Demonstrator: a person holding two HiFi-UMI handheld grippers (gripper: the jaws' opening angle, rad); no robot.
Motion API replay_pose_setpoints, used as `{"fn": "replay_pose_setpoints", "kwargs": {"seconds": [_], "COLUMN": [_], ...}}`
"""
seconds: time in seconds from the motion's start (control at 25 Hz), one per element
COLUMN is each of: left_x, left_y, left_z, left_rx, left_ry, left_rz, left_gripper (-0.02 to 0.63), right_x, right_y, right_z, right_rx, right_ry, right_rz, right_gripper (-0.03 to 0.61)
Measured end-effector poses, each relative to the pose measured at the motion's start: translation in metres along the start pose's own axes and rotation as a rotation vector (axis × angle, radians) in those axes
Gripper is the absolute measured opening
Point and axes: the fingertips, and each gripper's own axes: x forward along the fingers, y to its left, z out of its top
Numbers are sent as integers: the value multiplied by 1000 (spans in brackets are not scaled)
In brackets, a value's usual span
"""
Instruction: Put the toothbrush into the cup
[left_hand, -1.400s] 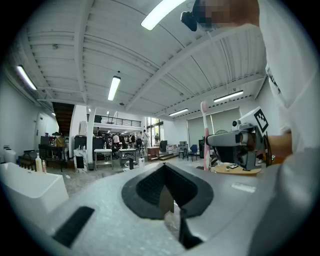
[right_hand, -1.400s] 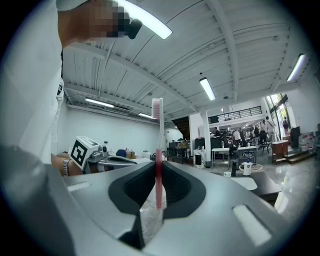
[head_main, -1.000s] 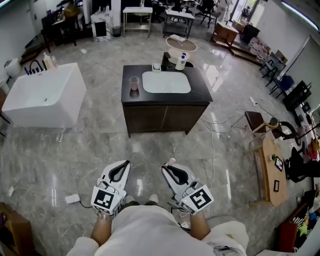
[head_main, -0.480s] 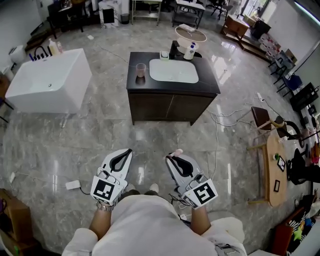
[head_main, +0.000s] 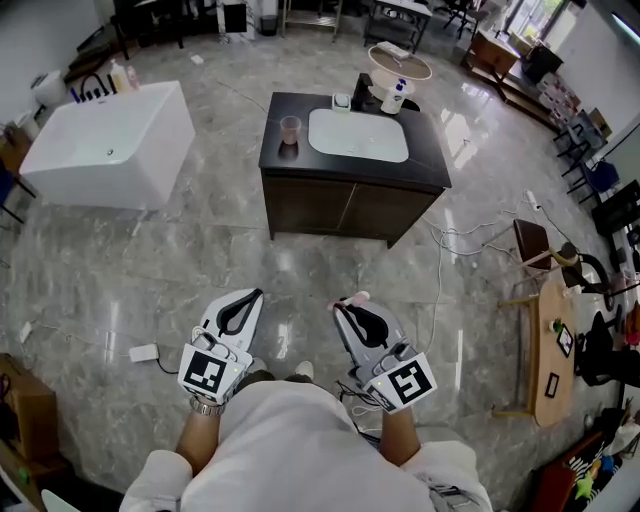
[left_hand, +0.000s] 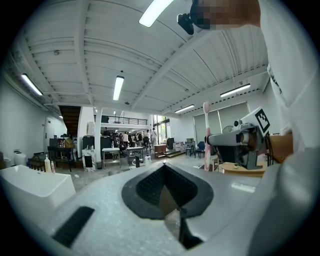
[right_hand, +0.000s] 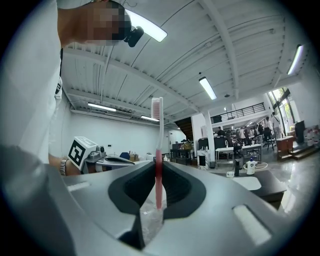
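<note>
A pink and white toothbrush (right_hand: 158, 150) stands upright between the jaws of my right gripper (head_main: 349, 305), which is shut on it; its head (head_main: 357, 297) shows just past the jaw tips in the head view. My left gripper (head_main: 248, 298) is shut with nothing in it. Both grippers are held close to my body above the floor. A small pinkish cup (head_main: 290, 129) stands on the left end of a dark vanity counter (head_main: 432, 168) with a white sink basin (head_main: 357, 135), well ahead of both grippers.
A white bathtub (head_main: 105, 146) stands at the left. A faucet, a soap bottle (head_main: 396, 96) and a round mirror sit behind the basin. Cables (head_main: 455, 238) trail on the floor to the right, near a wooden side table (head_main: 548, 340). A white box (head_main: 143, 353) lies on the floor at the left.
The vanity, tub and floor have shifted in the head view, the counter now a little closer and more to the right. Both grippers keep their pose, the right still shut on the toothbrush.
</note>
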Motion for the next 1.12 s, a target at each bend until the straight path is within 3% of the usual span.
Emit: {"fn": "replay_pose_setpoints", "kwargs": {"seconds": [0.6, 0.8, 1.12], "left_x": [61, 83, 147], "left_y": [-10, 10, 80], "left_z": [-10, -20, -16], "left_rx": [22, 35, 6], "left_ry": [42, 74, 19], "left_rz": [22, 17, -7], "left_gripper": [-2, -2, -2], "right_x": [-13, 8, 78], "right_y": [-72, -94, -141], "right_z": [-17, -21, -24], "right_rx": [32, 31, 17], "right_ry": [-10, -12, 7], "right_rz": [1, -1, -28], "right_gripper": [52, 52, 52]}}
